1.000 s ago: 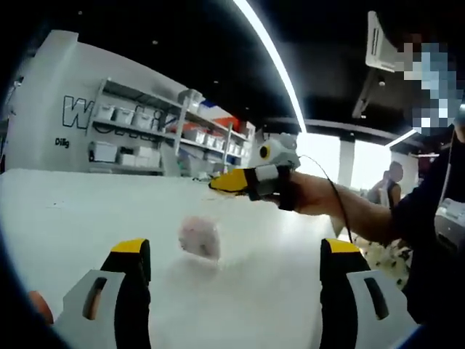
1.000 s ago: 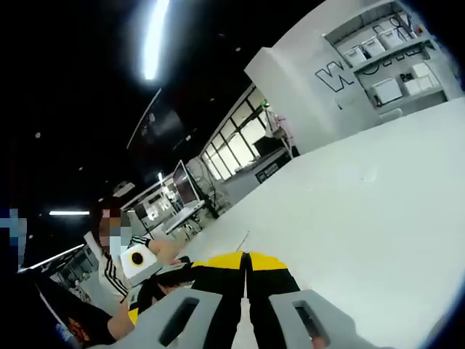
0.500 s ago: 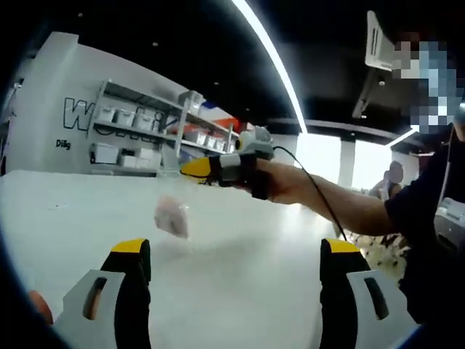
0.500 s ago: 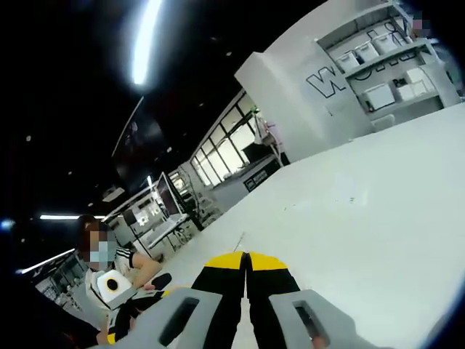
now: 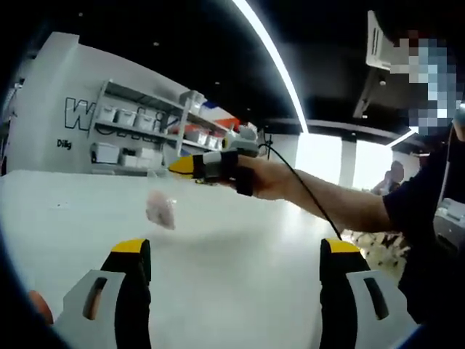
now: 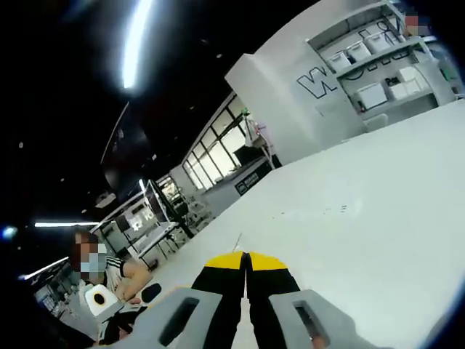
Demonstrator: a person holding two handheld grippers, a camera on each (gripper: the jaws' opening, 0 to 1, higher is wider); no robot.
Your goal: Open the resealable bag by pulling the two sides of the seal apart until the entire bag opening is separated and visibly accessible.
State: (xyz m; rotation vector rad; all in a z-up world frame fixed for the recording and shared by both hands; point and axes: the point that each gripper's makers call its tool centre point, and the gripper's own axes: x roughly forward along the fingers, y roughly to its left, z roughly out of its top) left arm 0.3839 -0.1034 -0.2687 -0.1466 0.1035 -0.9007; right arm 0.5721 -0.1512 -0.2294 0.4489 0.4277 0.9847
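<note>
The small clear resealable plastic bag with pale pink contents (image 5: 161,209) hangs in the air just below and beside the yellow tips of the right gripper (image 5: 182,166), above the white table (image 5: 240,247). In the left gripper view it is blurred.

**Gripper state**
- Right gripper: in the right gripper view its yellow-tipped jaws are pressed together, with a thin transparent sliver rising from between them. Judged: they pinch one edge of the bag's mouth. The bag body lies below that camera's sight.
- Left gripper (image 5: 232,254): jaws stand wide apart with nothing between them, well apart from the bag.

**Handling properties (judged)**
- Light: it dangles from a single pinch.
- Soft, thin film: it will flex and swing rather than hold shape.
- Smooth plastic: likely to slip unless pinched firmly.
- Hold point: the free lip of the seal, opposite the lip the right gripper holds, close to the seal line. Pull the two lips apart across the seal.

**Not determinable**
- The seal line and whether any part is already separated.
- What the pink contents are.
- The exact point on the bag where the right gripper's jaws bite.
</note>
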